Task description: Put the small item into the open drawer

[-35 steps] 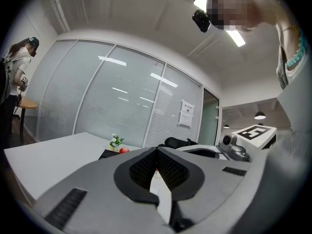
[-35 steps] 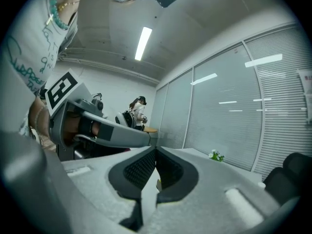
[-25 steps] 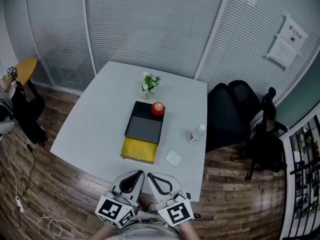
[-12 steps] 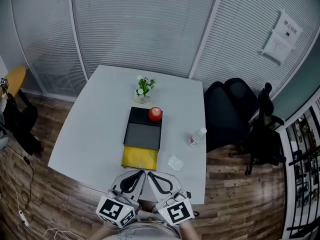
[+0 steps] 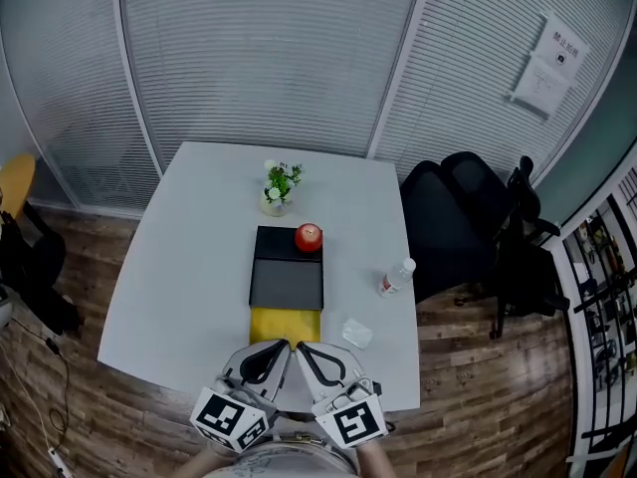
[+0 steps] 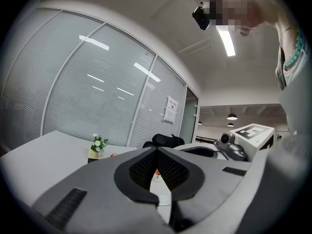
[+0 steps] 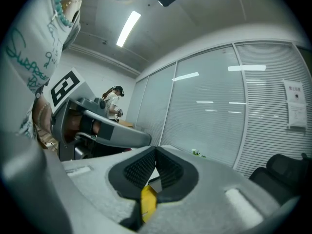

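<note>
Two tongs hang side by side at the near table edge in the head view, the left gripper (image 5: 282,345) and the right gripper (image 5: 302,347), both clenched on nothing, so this looks like the approach before any pick. The yellow drawer (image 5: 284,322) stands pulled out of the black box (image 5: 287,277) just ahead. The small item (image 5: 356,333), probably the pale packet, lies on the table (image 5: 189,257) just right of it. A red ball (image 5: 309,236) sits on the box. Next, a gripper must open over the packet, and the bottle (image 5: 396,278) beyond leaves room. The left gripper view shows jaws together, with a plant (image 6: 98,144) far off. The right gripper view shows jaws together, with the drawer's yellow glimpsed between them.
</note>
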{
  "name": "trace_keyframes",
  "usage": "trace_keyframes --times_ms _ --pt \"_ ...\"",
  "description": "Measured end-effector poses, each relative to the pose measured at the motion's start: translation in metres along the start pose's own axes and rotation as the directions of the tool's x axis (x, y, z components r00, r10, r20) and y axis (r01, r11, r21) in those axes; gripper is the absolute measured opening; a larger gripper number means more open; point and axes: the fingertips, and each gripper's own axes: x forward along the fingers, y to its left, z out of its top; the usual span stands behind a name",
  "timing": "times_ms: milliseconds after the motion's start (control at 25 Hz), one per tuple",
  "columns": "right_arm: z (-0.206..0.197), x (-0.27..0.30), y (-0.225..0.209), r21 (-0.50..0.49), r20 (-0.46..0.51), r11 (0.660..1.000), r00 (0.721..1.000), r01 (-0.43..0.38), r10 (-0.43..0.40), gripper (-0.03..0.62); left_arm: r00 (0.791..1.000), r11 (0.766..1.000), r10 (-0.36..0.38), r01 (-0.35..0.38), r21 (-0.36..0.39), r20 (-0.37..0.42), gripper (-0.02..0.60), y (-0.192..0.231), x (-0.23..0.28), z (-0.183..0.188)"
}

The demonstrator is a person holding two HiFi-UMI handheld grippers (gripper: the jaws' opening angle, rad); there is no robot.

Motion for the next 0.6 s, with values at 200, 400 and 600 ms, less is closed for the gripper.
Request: trace_keyframes --times_ms 200,400,600 --pt "-0.003 0.013 0.001 0.011 -0.008 0.999 0.999 0.041 -0.041 0.003 0.999 0.999 -0.032 0.032 0.009 -0.024 -0.003 0.016 0.003 -0.001" --pt "-0.006 0.018 -0.002 0.019 -0.022 0.997 0.997 0.072 -0.071 0.003 0.998 0.998 -0.06 0.06 0.002 -0.036 -0.003 0.024 0.007 -0.003" --pt "-0.007 0.018 -0.015 0.028 -0.025 0.994 0.994 0.108 -0.107 0.003 0.995 0.996 -0.092 0.093 0.004 -0.035 -0.003 0.022 0.017 -0.003"
